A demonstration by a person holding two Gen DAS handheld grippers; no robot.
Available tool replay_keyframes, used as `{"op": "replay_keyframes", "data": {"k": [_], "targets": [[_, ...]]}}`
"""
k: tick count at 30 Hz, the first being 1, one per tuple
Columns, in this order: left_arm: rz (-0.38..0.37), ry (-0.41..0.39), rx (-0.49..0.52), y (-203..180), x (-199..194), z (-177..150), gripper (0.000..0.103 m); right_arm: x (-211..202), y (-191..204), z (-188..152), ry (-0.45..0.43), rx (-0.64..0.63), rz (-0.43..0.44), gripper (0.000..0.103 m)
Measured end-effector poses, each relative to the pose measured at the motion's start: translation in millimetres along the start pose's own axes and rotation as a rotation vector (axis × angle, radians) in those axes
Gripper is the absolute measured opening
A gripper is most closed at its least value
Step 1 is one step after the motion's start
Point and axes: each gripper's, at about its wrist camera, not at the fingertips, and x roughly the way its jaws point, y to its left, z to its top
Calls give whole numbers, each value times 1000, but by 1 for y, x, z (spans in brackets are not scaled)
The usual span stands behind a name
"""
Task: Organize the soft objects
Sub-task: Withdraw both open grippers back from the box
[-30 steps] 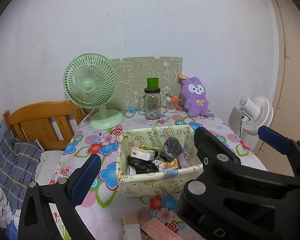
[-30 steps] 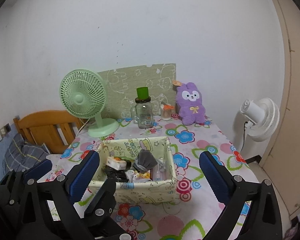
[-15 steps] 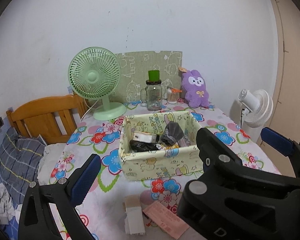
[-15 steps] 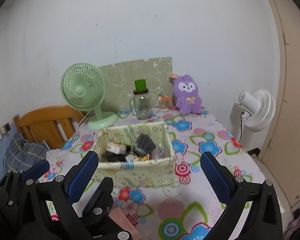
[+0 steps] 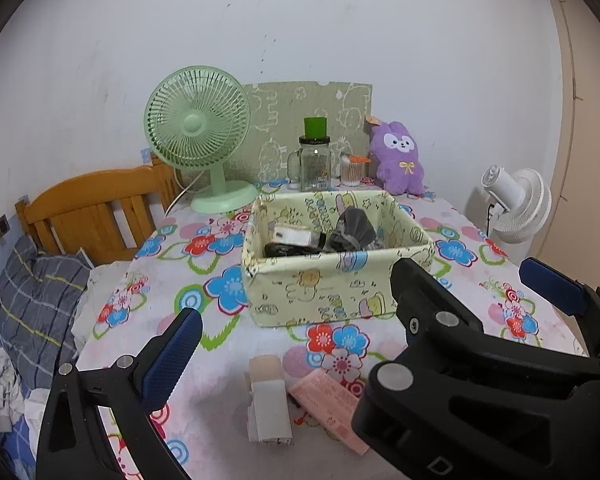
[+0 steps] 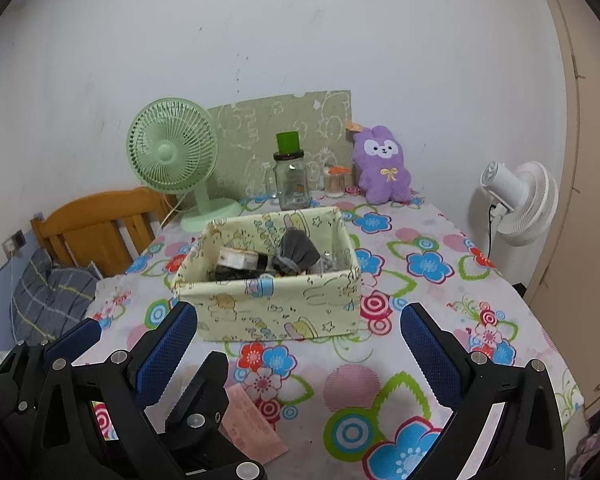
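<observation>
A pale yellow fabric basket (image 5: 328, 296) (image 6: 276, 304) stands mid-table with a grey soft item (image 5: 352, 226) (image 6: 296, 250) and dark and white packets inside. A beige and white folded cloth (image 5: 268, 400) and a pink packet (image 5: 328, 404) (image 6: 256, 424) lie on the table in front of it. A purple plush rabbit (image 5: 398, 160) (image 6: 382, 170) sits at the back. My left gripper (image 5: 284, 356) is open and empty above the cloth. My right gripper (image 6: 296, 356) is open and empty in front of the basket.
A green desk fan (image 5: 198, 136), a glass jar with a green lid (image 5: 315, 160) and a small cup of swabs (image 5: 350, 170) stand at the back. A white floor fan (image 5: 516, 204) is right of the table, a wooden headboard (image 5: 96, 208) and bedding left.
Both grippers have drawn back from the basket and dropped lower. The folded cloth and pink packet have come further into view. Both stay open.
</observation>
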Motion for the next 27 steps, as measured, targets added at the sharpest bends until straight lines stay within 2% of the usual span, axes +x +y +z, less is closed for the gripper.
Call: {"op": "replay_keyframes", "data": {"k": [9,17,27], "targets": [[24,15,8,4,9,-22,103,8,3,-24,14,-1,-26,103],[13,49,-23,15,17,-38,103,14,11,-39,11,-30,-25,103],[30,104,-47,29,38,-61,102,41,23,-59,88,-66,3,103]]}}
